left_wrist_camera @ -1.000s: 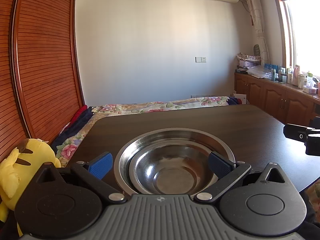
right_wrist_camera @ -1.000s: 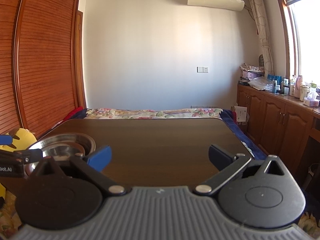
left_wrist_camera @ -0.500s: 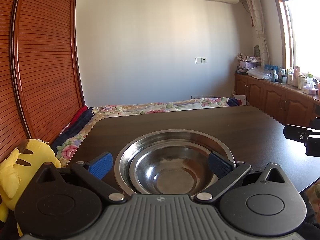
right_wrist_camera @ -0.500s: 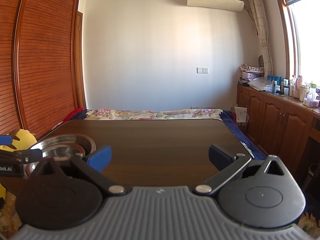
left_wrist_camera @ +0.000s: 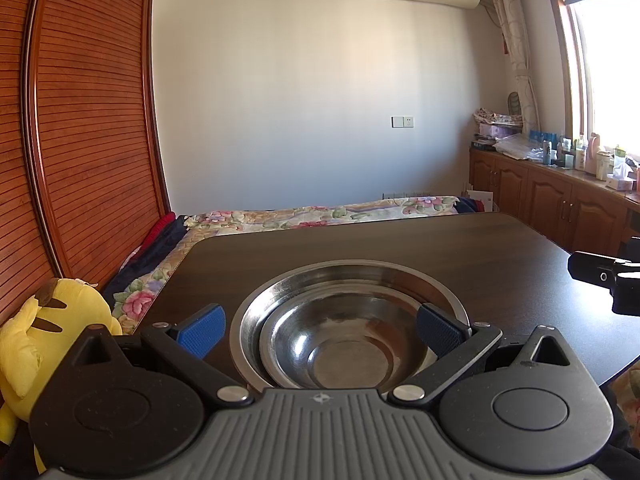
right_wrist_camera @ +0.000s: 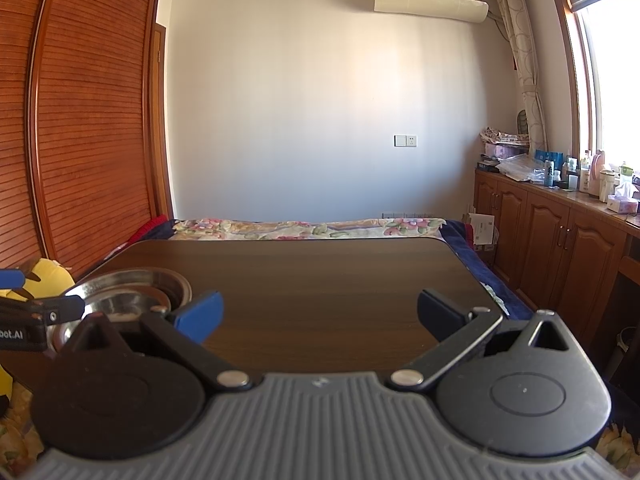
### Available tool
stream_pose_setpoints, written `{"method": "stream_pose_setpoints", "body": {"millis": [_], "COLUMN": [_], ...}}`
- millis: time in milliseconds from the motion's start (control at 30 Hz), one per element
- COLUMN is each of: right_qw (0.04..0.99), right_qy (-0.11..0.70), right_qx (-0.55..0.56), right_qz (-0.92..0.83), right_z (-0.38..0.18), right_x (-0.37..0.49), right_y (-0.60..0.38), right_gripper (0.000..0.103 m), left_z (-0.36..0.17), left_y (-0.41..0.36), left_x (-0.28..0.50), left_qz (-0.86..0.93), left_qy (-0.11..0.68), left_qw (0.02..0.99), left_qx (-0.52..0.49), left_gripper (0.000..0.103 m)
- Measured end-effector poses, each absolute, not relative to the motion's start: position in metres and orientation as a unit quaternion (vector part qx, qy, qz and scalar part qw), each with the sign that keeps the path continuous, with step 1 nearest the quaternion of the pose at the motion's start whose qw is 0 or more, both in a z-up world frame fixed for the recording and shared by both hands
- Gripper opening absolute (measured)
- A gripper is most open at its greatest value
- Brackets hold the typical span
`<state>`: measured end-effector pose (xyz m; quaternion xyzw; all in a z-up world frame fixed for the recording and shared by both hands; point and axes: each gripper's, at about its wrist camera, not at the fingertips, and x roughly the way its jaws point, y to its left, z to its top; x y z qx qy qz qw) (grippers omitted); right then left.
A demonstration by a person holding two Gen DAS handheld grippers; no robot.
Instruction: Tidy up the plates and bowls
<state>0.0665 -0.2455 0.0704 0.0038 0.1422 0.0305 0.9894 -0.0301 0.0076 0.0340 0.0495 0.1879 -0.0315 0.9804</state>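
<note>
A small steel bowl [left_wrist_camera: 344, 344] sits nested inside a wider steel plate [left_wrist_camera: 360, 276] near the front edge of the dark wooden table [left_wrist_camera: 400, 240]. My left gripper [left_wrist_camera: 320, 330] stands open just in front of the stack, its blue pads on either side with nothing held. In the right wrist view the same stack, plate [right_wrist_camera: 132, 280] and bowl [right_wrist_camera: 116, 304], lies at the far left. My right gripper [right_wrist_camera: 318, 314] is open over bare table, well to the right of the dishes. The left gripper's finger [right_wrist_camera: 44, 308] partly hides the stack there.
A yellow plush toy [left_wrist_camera: 44, 340] sits off the table's left side beside a slatted wooden wardrobe [left_wrist_camera: 80, 120]. A floral bed [left_wrist_camera: 320, 212] lies beyond the table. Cabinets [right_wrist_camera: 560, 248] with bottles line the right wall. The right gripper's finger [left_wrist_camera: 600, 276] reaches in at the table's right.
</note>
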Motion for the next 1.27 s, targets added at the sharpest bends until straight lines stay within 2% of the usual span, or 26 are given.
{"method": "stream_pose_setpoints", "body": {"millis": [1267], "right_qw": [0.989], "right_qy": [0.144], "right_qx": [0.006], "right_qz": [0.03], "right_z": [0.0705], "right_x": [0.0674], "right_y": [-0.2483], "right_gripper": [0.103], "left_z": [0.0346], "left_y": [0.004], "left_x": [-0.0303], "left_qz": [-0.036], "left_qy": [0.188], "left_qw": [0.98], "left_qx": [0.05], "left_gripper": [0.103]}}
